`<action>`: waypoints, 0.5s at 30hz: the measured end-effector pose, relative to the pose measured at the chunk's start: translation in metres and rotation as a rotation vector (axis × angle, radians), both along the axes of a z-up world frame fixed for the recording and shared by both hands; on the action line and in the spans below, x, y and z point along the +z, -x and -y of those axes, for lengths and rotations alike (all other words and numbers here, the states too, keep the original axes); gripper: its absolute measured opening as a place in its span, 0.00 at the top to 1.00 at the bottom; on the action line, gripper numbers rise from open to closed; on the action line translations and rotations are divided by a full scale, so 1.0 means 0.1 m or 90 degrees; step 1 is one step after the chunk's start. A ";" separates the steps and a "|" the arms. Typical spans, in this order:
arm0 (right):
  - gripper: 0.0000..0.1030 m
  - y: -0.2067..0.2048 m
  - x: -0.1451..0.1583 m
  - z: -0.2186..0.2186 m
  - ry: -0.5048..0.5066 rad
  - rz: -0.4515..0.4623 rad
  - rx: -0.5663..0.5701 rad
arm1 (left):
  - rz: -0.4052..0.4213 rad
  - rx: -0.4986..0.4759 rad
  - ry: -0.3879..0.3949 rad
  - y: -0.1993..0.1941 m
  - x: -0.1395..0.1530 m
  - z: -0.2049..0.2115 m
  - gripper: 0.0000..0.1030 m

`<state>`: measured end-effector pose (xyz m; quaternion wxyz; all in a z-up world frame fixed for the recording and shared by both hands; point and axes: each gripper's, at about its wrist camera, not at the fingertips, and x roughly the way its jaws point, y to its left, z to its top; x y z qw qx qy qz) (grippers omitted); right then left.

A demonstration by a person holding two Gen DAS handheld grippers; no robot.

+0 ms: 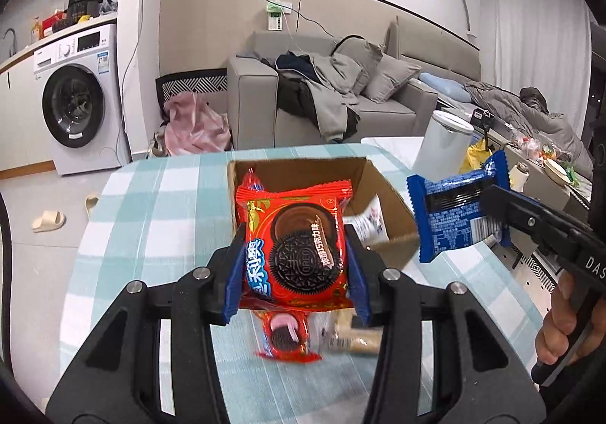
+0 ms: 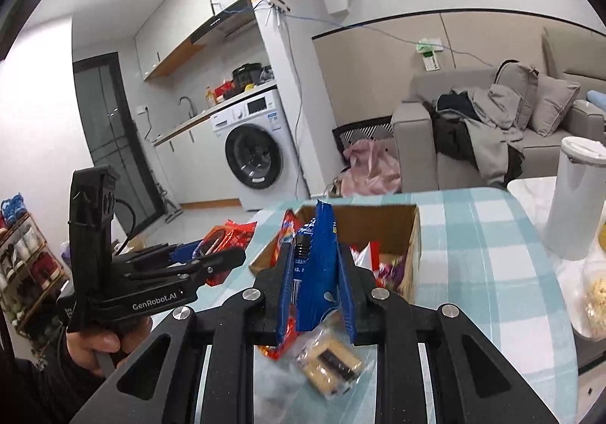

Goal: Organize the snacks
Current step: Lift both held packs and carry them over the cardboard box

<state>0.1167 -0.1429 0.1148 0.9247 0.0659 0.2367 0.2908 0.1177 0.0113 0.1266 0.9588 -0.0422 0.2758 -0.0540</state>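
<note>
In the left wrist view my left gripper [image 1: 295, 234] is shut on a red Oreo packet [image 1: 299, 246], held flat above the table. Just beyond it stands an open cardboard box [image 1: 386, 193] with a white packet [image 1: 369, 221] inside. At the right, my right gripper [image 1: 496, 206] is shut on a blue snack packet [image 1: 450, 212] beside the box. The right wrist view shows that blue packet [image 2: 316, 272] edge-on between the right gripper's [image 2: 316, 253] fingers, and the left gripper [image 2: 216, 265] with its red packet [image 2: 227, 236]. A second red Oreo packet [image 1: 288, 338] and a clear-wrapped biscuit packet [image 2: 333, 359] lie on the table below.
The table wears a teal checked cloth [image 1: 159, 219]. A white cylindrical canister [image 2: 572, 196] and a tub of yellowish snacks [image 2: 594, 299] stand at the right. The box [image 2: 414, 234] holds several wrapped snacks. A sofa and a washing machine are beyond the table.
</note>
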 end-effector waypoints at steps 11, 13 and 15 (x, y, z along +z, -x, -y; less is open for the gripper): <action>0.79 -0.37 0.14 -0.14 -0.007 -0.005 -0.005 | 0.009 0.031 -0.010 -0.41 0.12 -0.10 0.58; 0.79 -0.44 0.14 -0.16 -0.006 -0.008 -0.005 | 0.006 0.031 -0.008 -0.50 0.09 -0.13 0.58; 0.79 -0.49 0.13 -0.17 -0.006 -0.009 -0.011 | 0.002 0.029 -0.008 -0.59 0.08 -0.13 0.58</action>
